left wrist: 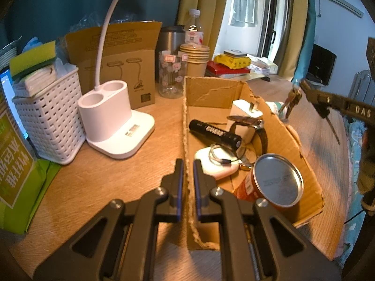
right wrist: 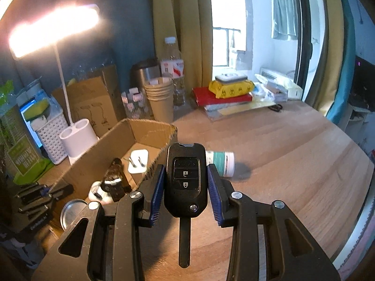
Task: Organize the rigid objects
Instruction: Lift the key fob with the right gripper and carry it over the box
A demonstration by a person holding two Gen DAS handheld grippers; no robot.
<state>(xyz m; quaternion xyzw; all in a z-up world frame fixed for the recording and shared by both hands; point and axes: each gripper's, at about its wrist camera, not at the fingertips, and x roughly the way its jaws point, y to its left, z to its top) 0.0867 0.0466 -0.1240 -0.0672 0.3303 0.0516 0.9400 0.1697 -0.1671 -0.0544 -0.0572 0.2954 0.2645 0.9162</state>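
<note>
My left gripper (left wrist: 188,164) is shut on the near left wall of an open cardboard box (left wrist: 186,140), one finger on each side. The box holds a black marker (left wrist: 214,134), a white charger (left wrist: 246,111), a watch (left wrist: 260,131), a white case with a cable (left wrist: 215,164) and an orange can (left wrist: 269,185). My right gripper (right wrist: 185,171) is shut on a black car key fob (right wrist: 186,180), blade pointing back at the camera, held above the table by the box's right wall (right wrist: 164,149). A small white and green bottle (right wrist: 221,161) lies on the table behind it.
A white desk lamp (left wrist: 112,126), a white basket (left wrist: 49,117), a lamp carton (left wrist: 117,70), paper cups (left wrist: 194,58), a jar and a water bottle stand behind the box. Books and packets (right wrist: 225,93) are stacked at the back. A green pack (left wrist: 16,164) is at left.
</note>
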